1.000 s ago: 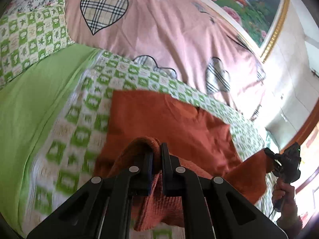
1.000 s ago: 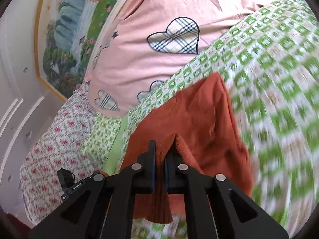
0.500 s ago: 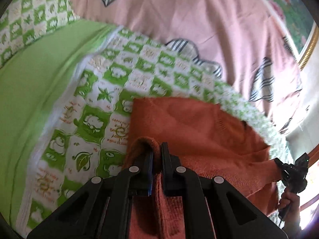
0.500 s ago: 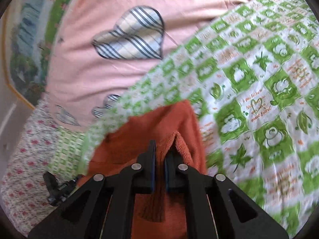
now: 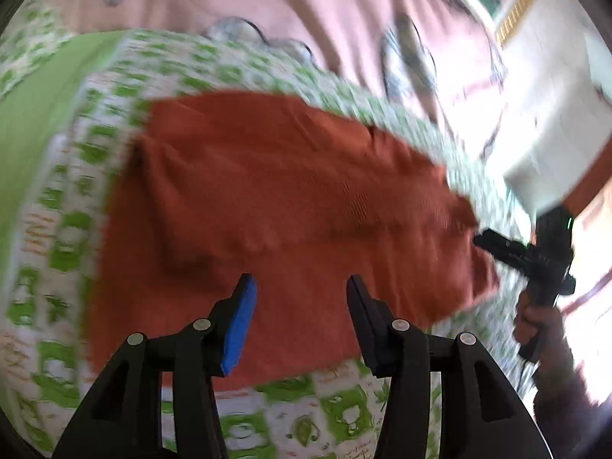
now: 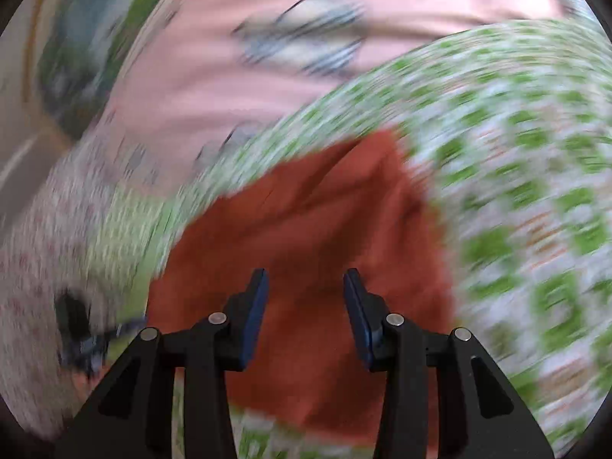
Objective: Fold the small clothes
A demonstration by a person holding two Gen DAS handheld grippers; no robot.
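A rust-orange knit garment [image 5: 290, 206] lies folded over on the green-and-white checked bedsheet [image 5: 72, 199]. My left gripper [image 5: 300, 287] is open and empty, just above the garment's near edge. My right gripper [image 6: 305, 281] is open and empty over the same garment [image 6: 313, 237], near its other end. In the left wrist view the right gripper [image 5: 531, 252] shows at the garment's right end, held by a hand. Both views are motion-blurred.
A pink quilt with plaid hearts [image 5: 306, 11] lies behind the garment. A plain green sheet strip [image 5: 34, 114] is at the left. A floral pillow [image 6: 42, 237] lies left in the right wrist view. A wall with a framed picture [image 6: 76, 49] stands behind the bed.
Both grippers were shut on the garment's hem and carried it forward over the garment. Now both have opened, let it go and drawn back; the garment lies folded.
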